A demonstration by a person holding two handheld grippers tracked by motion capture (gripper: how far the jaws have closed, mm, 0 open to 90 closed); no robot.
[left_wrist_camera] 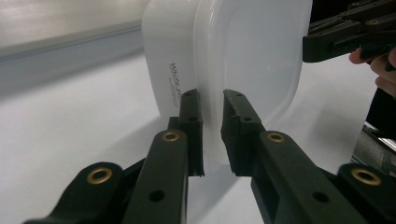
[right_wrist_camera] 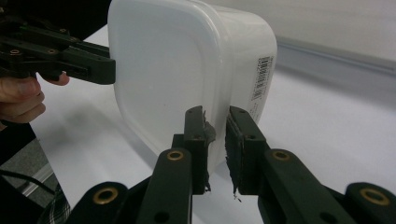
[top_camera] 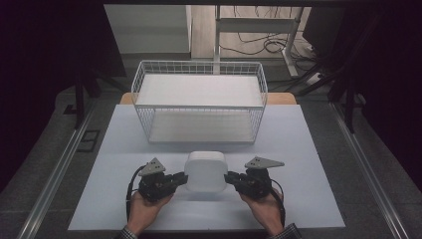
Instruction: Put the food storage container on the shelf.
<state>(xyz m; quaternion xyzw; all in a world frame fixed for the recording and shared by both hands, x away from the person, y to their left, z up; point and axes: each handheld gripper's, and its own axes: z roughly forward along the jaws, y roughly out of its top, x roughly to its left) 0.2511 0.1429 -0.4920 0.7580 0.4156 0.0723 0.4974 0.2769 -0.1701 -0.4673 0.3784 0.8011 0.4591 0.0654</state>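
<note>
Jaws of both grippers pinching the white container's [top_camera: 205, 171] rim, label print too small to read

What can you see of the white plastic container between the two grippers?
The container is a translucent white plastic tub with rounded corners and a flat lid. One side wall carries a barcode sticker, another some printed text. It stands on the white table in front of the wire basket. The left gripper and the right gripper each pinch its lid rim from opposite sides, jaws closed on the edge. Its contents cannot be seen.
</note>
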